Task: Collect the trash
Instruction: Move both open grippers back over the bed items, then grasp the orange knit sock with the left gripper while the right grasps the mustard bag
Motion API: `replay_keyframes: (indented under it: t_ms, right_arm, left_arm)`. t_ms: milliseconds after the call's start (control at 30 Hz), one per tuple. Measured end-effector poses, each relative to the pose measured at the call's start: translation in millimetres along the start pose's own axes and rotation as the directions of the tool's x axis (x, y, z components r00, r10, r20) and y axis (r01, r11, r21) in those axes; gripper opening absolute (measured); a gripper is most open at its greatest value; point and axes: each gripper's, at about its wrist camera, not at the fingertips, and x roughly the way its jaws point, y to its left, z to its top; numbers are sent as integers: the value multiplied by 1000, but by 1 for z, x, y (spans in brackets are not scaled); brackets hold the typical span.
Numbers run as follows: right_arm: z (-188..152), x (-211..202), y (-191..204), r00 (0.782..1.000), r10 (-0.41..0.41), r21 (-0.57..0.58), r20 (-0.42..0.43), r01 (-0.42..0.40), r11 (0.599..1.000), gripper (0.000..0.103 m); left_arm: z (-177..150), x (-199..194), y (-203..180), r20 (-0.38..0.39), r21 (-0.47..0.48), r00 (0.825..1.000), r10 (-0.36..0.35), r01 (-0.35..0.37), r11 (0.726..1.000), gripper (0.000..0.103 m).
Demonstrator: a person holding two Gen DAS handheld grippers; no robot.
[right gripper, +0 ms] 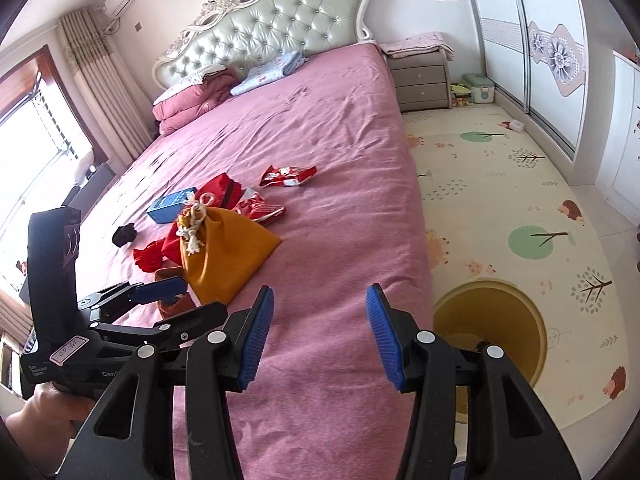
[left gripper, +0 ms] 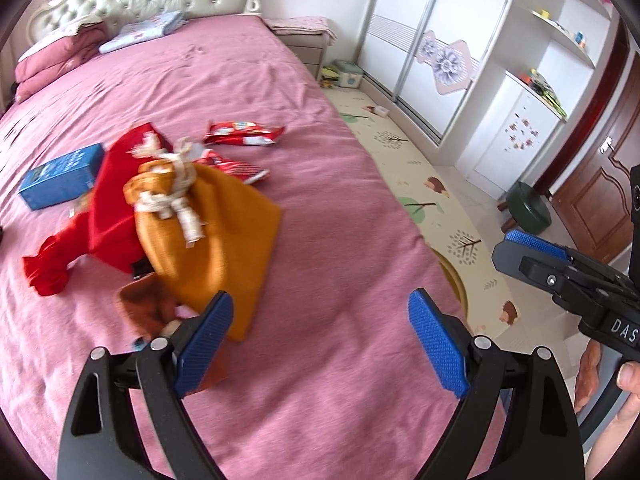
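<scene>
- Blue-padded fingers of the left tool (left gripper: 320, 344) are seen spread apart with nothing between them, held over the pink bed (left gripper: 340, 240); the right tool (right gripper: 318, 332) is likewise spread and empty, held over the bed's near edge.
- Just ahead and to the left of the left tool, an orange drawstring bag (left gripper: 208, 236) is seen lying on a red cloth (left gripper: 108, 216), its tied neck pointing away and its body running back toward the tool.
- Beyond the bag, two red snack wrappers are found: a nearer one (left gripper: 236, 166) beside the bag's neck and a farther one (left gripper: 244, 134), whose long axis is laid crosswise to the tool's line of reach.
- A blue box (left gripper: 60, 178) is seen far to the left.
- The left tool is judged the nearer to the wrappers; a forward reach past the bag would be needed.
- A yellow bin (right gripper: 492, 328) is seen on the floor beside the bed, below the right tool.
</scene>
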Motion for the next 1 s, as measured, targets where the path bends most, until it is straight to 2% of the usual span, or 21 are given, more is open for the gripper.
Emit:
replay_keyframes:
  t_ms: [400,600,733,833,900,1000]
  right_arm:
    - [-2,32,60,996,66,-68,-57,-70,995,48]
    - [-2,42,73,995,72,-75,-70,-77,994,48]
    - [-1,47,77,994,70,-78,-80,-76,994,48]
    - [1,49,79,994,69,-79,-86,-76,994,48]
    - [2,50,80,994,68,-80,-88,-75,994,48]
    - [2,54,83,993,69,-85,-93,-77,993,49]
  left_arm:
    - [-20,-14,62,17,-108,998,64,-62,992,89]
    - [-26,-2,83,-16,-152,997,70,-72,986,89]
    - [-30,11,92,-46,-181,998,47,-55,982,88]
    - [-30,21,94,-68,-183,997,34,-46,982,69]
    - [-30,26,95,-92,-174,994,54,-70,982,50]
    - [-30,24,99,-88,-199,996,20,-37,979,37]
